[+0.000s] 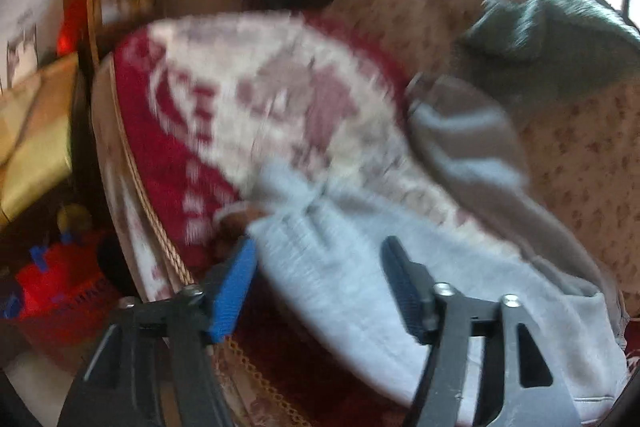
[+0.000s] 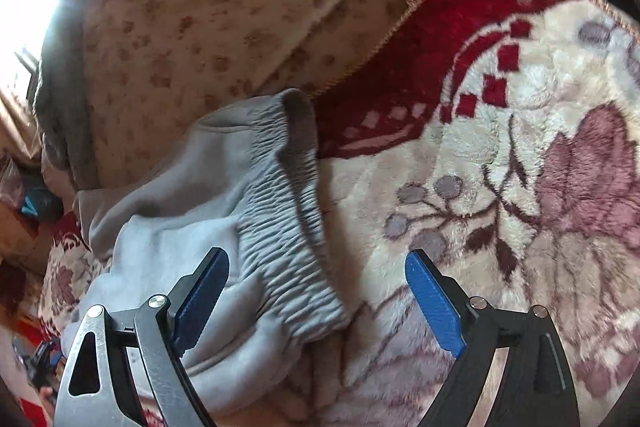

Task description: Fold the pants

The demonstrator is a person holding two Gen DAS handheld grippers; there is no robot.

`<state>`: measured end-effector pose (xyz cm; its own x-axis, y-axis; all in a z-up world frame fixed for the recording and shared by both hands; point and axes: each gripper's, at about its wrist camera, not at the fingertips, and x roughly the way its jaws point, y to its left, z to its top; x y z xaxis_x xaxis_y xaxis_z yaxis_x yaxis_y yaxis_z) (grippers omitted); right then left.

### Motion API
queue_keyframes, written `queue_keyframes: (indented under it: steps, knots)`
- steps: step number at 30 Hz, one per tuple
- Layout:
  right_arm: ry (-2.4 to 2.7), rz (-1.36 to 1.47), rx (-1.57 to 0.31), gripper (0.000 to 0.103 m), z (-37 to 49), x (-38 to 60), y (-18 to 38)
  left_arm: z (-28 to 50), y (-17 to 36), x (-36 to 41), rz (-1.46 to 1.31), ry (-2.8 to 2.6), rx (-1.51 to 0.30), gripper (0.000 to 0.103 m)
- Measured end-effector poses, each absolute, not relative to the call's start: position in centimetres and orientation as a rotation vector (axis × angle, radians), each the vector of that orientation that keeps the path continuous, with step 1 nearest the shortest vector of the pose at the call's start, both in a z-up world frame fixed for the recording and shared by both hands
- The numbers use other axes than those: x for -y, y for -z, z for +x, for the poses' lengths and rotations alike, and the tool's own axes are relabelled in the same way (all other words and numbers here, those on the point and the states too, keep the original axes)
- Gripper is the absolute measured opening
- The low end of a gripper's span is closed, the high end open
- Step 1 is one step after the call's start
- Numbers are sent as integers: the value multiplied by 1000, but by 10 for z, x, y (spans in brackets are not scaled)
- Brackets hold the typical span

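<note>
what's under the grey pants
The grey pants lie on a red and cream floral blanket, which shows all around them. Whatever lies directly beneath the pants or under the blanket is covered.

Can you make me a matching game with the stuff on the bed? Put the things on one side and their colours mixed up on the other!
Things:
1. pants
2. fluffy blanket
3. spotted cover
4. gripper pad

Colours:
A. bright blue
B. red and cream with flowers
C. light grey
D. tan with little reddish spots

Right pairs: 1-C, 2-B, 3-D, 4-A
</note>
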<state>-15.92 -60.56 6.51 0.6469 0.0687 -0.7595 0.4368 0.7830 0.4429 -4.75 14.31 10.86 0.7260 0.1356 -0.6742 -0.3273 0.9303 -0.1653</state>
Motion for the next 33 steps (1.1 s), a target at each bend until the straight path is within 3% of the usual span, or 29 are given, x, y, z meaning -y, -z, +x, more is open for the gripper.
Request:
queue_keyframes:
  steps: [4, 11, 12, 13, 14, 16, 24, 26, 31, 33]
  knots:
    - [128, 770, -853, 95, -145, 612, -49, -55, -143, -103, -253, -136, -623, 88]
    - [29, 747, -960, 95, -106, 597, -26, -56, -127, 10, -168, 200, -760, 89]
    - [3, 736, -951, 92, -105, 594, -25, -57, -122, 27, -152, 236, -776, 89]
    - [-28, 717, -932, 73, -104, 589, -26, -58, -116, 48, -128, 275, -798, 89]
    - [-43, 678, -928, 65, -104, 582, -27, -60, -111, 68, -108, 312, -820, 89]
    - [-44, 617, -904, 53, -110, 573, -33, -65, -101, 103, -83, 397, -848, 89]
    - [14, 500, -835, 33, -156, 564, -64, -94, -86, 199, -14, 630, -892, 89]
    - [47, 469, -851, 19, -170, 564, -66, -94, -84, 201, -14, 640, -900, 89]
    - [83, 530, -861, 23, -187, 586, -55, -76, -86, 181, -40, 589, -907, 89]
    - [96, 531, -833, 33, -188, 591, -66, -63, -92, 162, -76, 561, -889, 89]
